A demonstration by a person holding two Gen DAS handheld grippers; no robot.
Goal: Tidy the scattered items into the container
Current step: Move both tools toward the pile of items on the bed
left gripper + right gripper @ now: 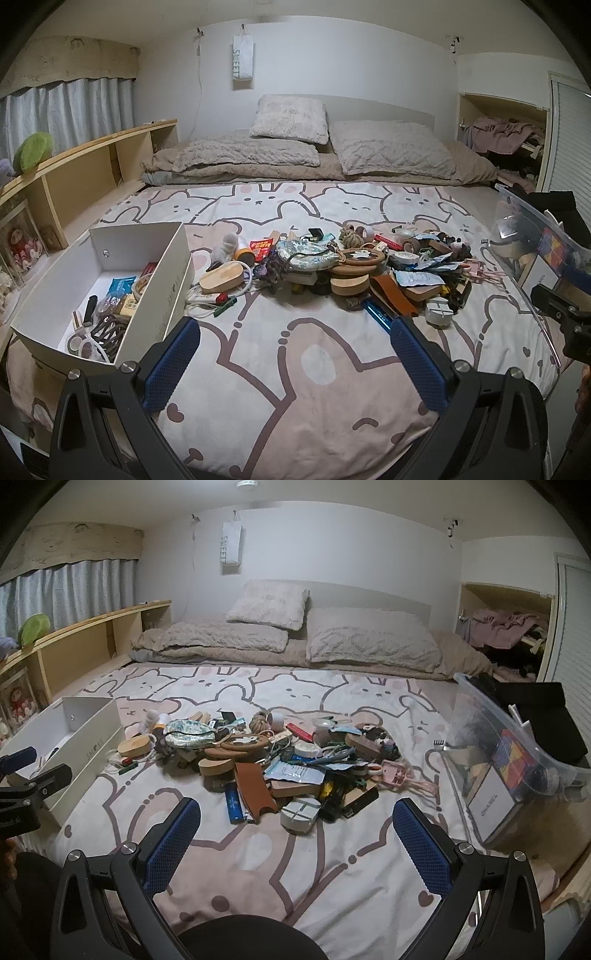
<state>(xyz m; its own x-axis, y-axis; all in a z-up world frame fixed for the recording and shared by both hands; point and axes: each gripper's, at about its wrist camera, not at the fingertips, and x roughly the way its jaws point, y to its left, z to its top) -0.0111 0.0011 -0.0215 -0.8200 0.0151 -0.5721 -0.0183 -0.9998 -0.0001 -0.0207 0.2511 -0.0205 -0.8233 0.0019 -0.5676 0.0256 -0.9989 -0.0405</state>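
Note:
A heap of small scattered items (332,266) lies on the bunny-print bedspread, also in the right wrist view (280,760): wooden boxes, tape rolls, a blue lighter (233,804), a brown leather piece (255,788), packets. A white cardboard box (110,291) at the left holds several items; in the right wrist view it (74,746) is at the left. My left gripper (295,332) is open and empty, hovering before the heap. My right gripper (295,812) is open and empty, just short of the heap.
A clear plastic bin (517,760) full of things stands at the right; it also shows in the left wrist view (535,243). Pillows (291,118) and a folded blanket lie at the head of the bed. A wooden shelf (85,173) runs along the left.

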